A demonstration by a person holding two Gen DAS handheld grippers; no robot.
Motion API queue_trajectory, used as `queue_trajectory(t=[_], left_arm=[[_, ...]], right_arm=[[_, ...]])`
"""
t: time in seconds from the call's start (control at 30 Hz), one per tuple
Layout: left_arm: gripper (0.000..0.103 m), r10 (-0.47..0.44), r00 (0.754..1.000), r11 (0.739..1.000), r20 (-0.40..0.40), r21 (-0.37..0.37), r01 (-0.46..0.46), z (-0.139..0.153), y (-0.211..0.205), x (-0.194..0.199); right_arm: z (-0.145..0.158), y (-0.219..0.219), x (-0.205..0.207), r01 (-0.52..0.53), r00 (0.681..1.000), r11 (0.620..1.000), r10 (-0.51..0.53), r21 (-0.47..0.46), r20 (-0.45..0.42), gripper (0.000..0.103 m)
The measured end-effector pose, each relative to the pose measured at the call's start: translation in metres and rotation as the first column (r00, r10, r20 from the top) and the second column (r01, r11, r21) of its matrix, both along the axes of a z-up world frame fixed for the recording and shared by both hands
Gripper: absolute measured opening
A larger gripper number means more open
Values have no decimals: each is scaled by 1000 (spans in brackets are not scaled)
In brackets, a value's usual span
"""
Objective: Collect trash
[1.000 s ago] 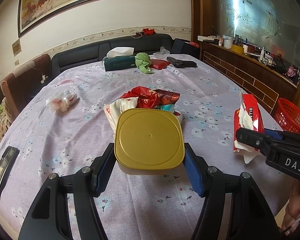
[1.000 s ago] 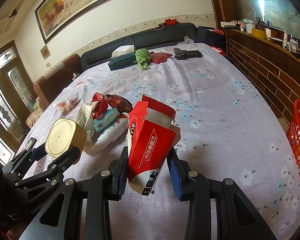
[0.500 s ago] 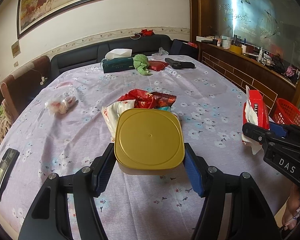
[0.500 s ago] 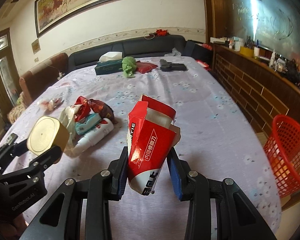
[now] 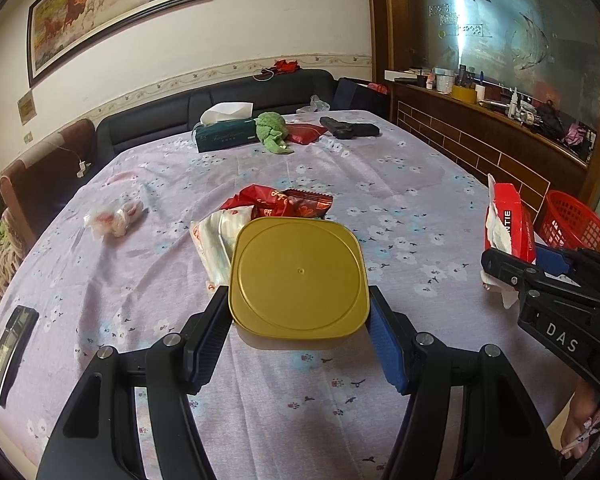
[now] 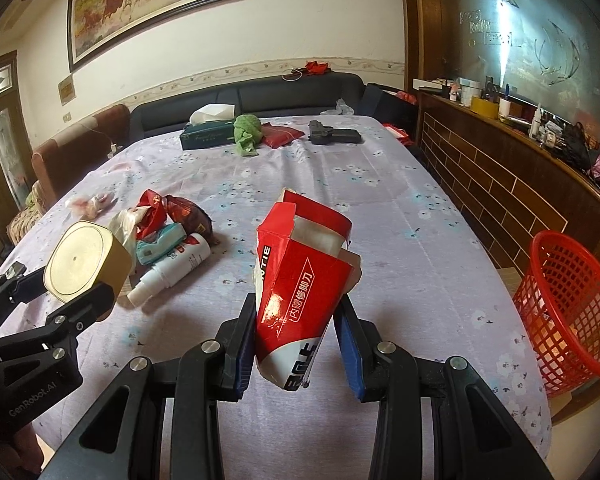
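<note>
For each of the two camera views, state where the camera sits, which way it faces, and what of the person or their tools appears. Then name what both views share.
Left wrist: on the left hand-held gripper, facing across the table; holds a gold tin; right hand-held gripper alongside.
Right wrist: same direction; grips a torn red box.
Shared: tin, box, red basket, wrapper pile.

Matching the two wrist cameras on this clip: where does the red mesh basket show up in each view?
Left wrist: the red mesh basket is at the far right edge, partly cut off, behind the torn red box held in the right gripper.
Right wrist: the basket stands at lower right, beside the table's edge.
Shared landmark: the green tissue box at the table's far end.
</note>
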State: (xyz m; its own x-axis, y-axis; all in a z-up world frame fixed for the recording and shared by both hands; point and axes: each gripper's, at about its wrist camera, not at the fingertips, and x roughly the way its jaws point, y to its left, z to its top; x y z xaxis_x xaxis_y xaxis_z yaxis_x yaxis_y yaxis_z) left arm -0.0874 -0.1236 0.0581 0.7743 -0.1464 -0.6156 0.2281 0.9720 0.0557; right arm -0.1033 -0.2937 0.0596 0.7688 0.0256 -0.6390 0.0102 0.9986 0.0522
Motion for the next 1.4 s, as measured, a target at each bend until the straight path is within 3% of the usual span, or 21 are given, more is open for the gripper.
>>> queue_trajectory(t=[0.6,1.13,1.27,1.4], left_arm=[[65,-28,999,999,15,29,28,7,-18,-11],[65,-73,997,996,21,56,72,14,-46,-13],[65,-120,993,992,-6,29,120,21,-64,-7],[65,-201,979,979,-15,3,201,33,-95,-4]], right_arm=[[2,-12,-15,29,999,999,-28,-37,25,40],[8,-31,-29,55,997,998,-55,-13,48,40],[11,-49,-33,76,995,997,-77,15,57,40],[24,-95,-43,148,985,986,-154,80,79,40]])
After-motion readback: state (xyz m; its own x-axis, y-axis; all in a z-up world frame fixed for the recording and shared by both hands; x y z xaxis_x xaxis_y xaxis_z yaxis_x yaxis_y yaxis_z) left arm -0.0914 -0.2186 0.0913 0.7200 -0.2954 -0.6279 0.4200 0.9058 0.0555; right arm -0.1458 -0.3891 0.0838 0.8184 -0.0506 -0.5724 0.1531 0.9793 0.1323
